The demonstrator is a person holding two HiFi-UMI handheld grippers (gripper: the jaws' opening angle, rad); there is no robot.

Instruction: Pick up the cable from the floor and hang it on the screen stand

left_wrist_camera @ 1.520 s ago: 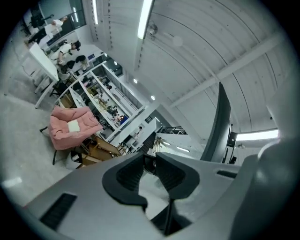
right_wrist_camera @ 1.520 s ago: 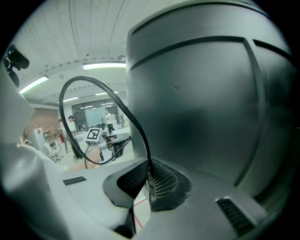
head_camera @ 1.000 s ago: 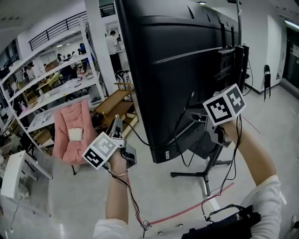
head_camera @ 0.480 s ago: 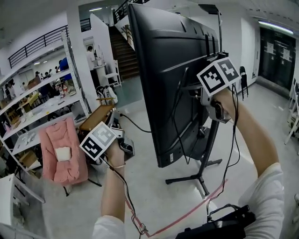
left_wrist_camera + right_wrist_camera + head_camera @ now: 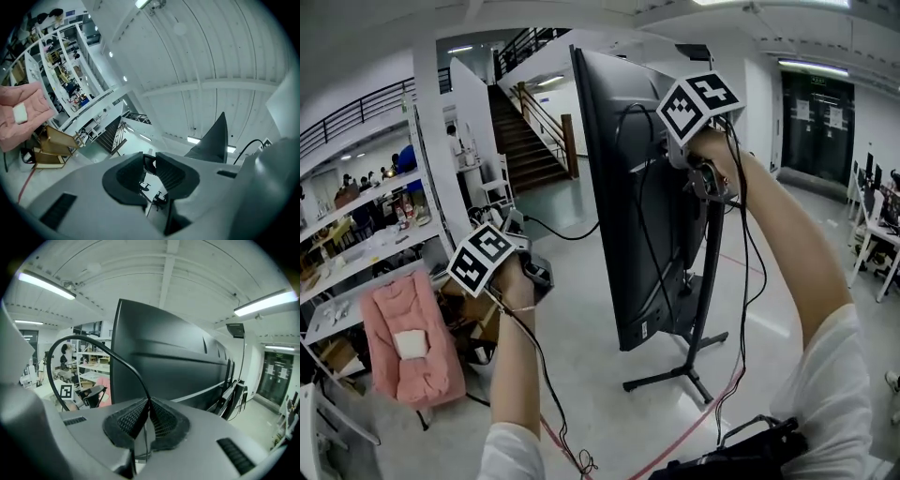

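Note:
A big black screen (image 5: 623, 187) stands on a black floor stand (image 5: 705, 281), seen from its back edge. The thin black cable (image 5: 567, 234) sags from my left gripper (image 5: 516, 225) over to the screen's back, where more of it loops down (image 5: 642, 202). My right gripper (image 5: 675, 155) is high up behind the screen's top, shut on the cable (image 5: 93, 345), which arches up and left out of its pads (image 5: 161, 420). The left gripper (image 5: 150, 164) is lower and left of the screen, its jaws partly closed with a bit of black cable (image 5: 149, 161) pinched at the tips.
The stand's base legs (image 5: 675, 375) spread over the floor, with a red line (image 5: 698, 427) running past them. A pink padded chair (image 5: 408, 342) and white shelves (image 5: 356, 234) are at the left, a staircase (image 5: 520, 141) behind. Dark gear (image 5: 741, 455) lies at the bottom edge.
Both grippers have gone up with the cable. The right one rose from the screen's lower back to its top, and the left one lifted a little beside the screen.

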